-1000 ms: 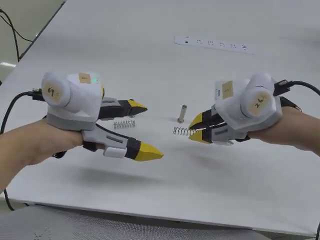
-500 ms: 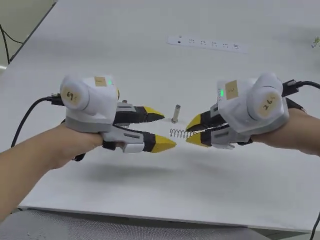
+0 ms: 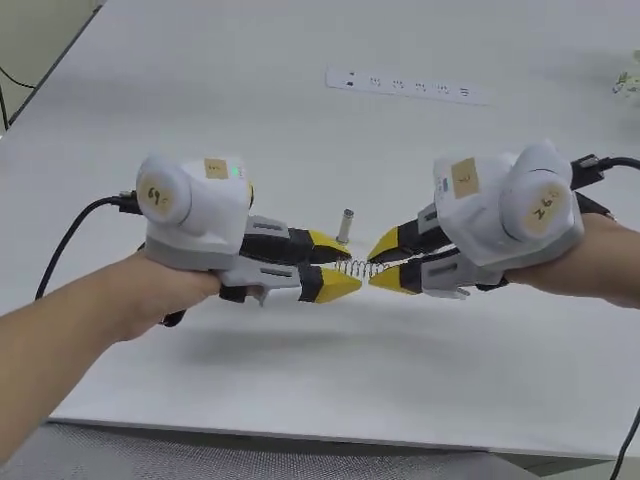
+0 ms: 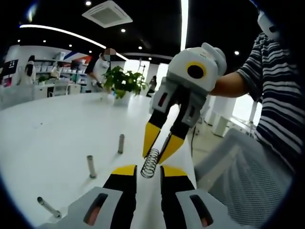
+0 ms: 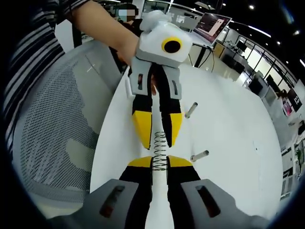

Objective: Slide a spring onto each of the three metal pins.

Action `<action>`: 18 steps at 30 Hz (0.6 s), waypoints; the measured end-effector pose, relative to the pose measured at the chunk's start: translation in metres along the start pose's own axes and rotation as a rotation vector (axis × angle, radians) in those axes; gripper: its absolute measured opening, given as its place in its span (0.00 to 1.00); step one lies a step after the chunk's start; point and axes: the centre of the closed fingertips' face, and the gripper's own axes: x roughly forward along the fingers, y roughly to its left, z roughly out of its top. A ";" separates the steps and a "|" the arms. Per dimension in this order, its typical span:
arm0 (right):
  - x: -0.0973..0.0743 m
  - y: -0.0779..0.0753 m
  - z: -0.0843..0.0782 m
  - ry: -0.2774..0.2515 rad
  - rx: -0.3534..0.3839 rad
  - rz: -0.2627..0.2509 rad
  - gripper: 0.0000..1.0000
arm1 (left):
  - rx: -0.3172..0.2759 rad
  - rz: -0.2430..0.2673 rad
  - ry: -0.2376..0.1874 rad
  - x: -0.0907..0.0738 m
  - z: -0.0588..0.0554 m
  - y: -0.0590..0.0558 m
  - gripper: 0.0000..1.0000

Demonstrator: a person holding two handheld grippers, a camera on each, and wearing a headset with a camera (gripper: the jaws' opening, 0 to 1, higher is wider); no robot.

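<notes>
— Where do we find the spring (image 3: pixel 360 268)?
— In the air above the white table (image 3: pixel 300 380), lying level between our two tools, with one end among each pair of yellow tips.
— How does our right gripper (image 3: pixel 373 265) stand?
— Its jaws are pinched almost together on one end of the spring. In the right gripper view the coil runs straight out from between the tips.
— And our left gripper (image 3: pixel 347 263)?
— Nose to nose with the right one, jaws drawn in to a narrow gap around the other end. We cannot tell whether they actually press on the wire.
— The pins?
— In the left gripper view one pin (image 4: pixel 121 143) and a second pin (image 4: pixel 90 166) stand on the table, off to the side of the spring and apart from it. A third pin (image 4: pixel 47 207) lies on its side.
</notes>
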 end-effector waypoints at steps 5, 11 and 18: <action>-0.001 0.000 0.002 -0.004 -0.007 0.007 0.08 | 0.004 -0.002 -0.006 -0.001 0.002 0.000 0.04; -0.001 0.001 0.004 -0.007 -0.021 0.019 0.08 | 0.014 -0.013 -0.008 -0.002 0.003 -0.002 0.03; -0.003 0.002 0.006 -0.021 -0.018 0.023 0.08 | 0.014 -0.021 -0.018 -0.004 0.005 -0.004 0.02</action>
